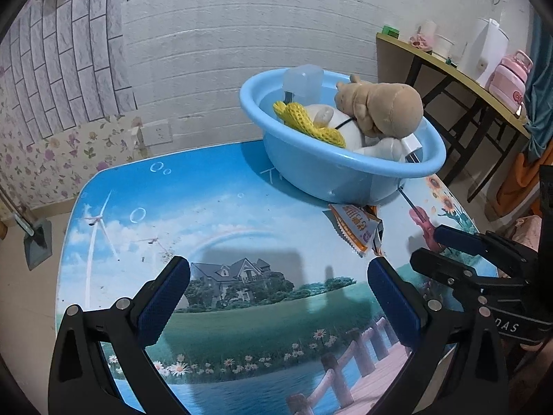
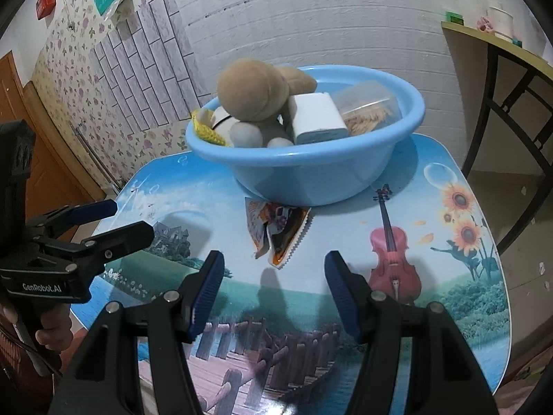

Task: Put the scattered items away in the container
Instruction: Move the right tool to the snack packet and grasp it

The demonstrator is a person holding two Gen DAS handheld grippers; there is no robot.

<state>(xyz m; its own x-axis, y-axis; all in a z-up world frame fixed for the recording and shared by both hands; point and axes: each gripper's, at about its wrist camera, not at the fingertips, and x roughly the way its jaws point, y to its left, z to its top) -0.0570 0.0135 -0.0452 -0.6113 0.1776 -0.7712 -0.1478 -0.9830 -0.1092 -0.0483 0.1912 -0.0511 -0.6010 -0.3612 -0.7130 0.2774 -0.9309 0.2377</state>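
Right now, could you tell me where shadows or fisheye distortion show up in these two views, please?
Left wrist view: the wall's lines bow, and a broad grey shadow lies on the table ahead of the left gripper. Right wrist view: the right gripper casts finger shadows, and the blue basin shades the snack packet.

- Basin (image 2: 304, 169): smooth, glossy blue plastic.
- Toy (image 2: 252, 91): soft tan plush cloth.
- Yellow cloth (image 1: 311, 122): coarse knit.
- Packet (image 2: 276, 228): shiny, crinkled foil-like wrapper.
- Table (image 2: 449, 276): glossy printed top.
- Finger pads (image 2: 207, 290): ribbed blue, on matt black plastic.
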